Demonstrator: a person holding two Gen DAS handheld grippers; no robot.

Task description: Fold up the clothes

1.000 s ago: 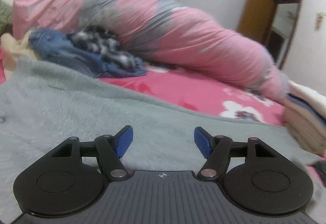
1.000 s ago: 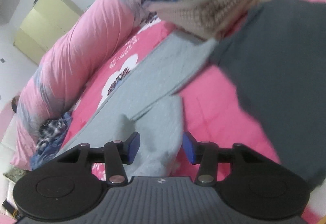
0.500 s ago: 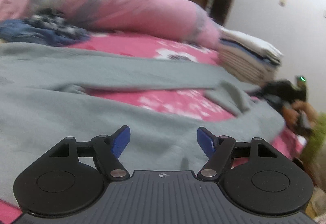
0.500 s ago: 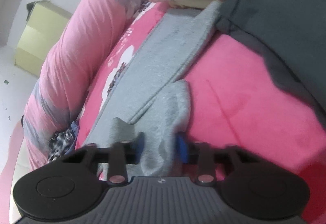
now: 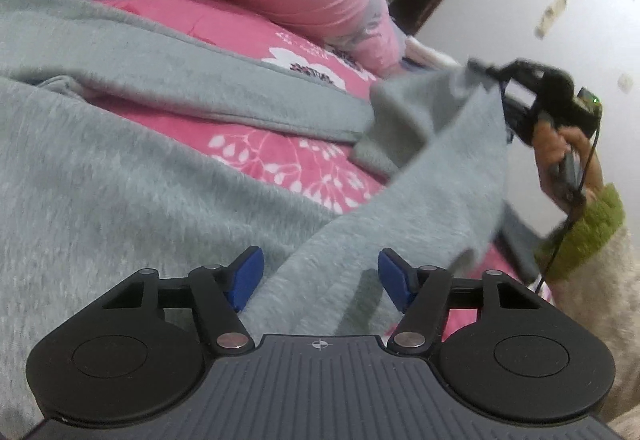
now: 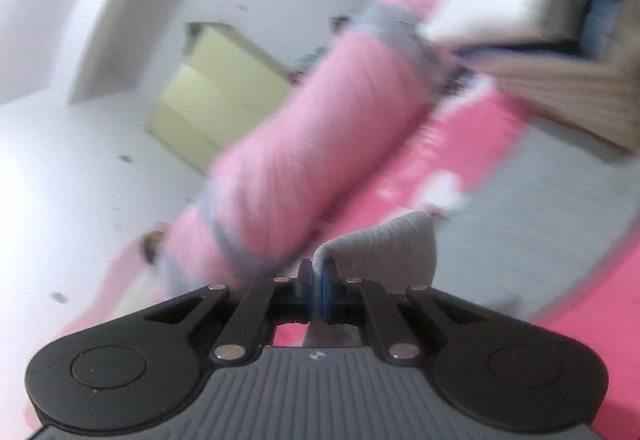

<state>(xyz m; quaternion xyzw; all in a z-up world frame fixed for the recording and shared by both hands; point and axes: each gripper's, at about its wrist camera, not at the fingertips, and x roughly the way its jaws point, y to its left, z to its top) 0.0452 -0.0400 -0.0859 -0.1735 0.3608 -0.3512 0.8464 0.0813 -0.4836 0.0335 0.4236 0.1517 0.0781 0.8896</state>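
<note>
Now my right gripper [image 6: 318, 282] has just pinched the sweater [image 5: 140, 176] cuff; its sleeve runs back between my left gripper's [image 5: 320, 278] parted, narrowing jaws, untouched.

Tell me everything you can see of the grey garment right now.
The grey garment looks like soft, fuzzy fleece with a ribbed cuff. Most of it lies spread on the pink floral bedspread. One long part is lifted off the bed, its cuff end pinched in the shut right gripper, whose fingers have just closed on it. The left gripper is open over the fabric, not gripping it.
</note>
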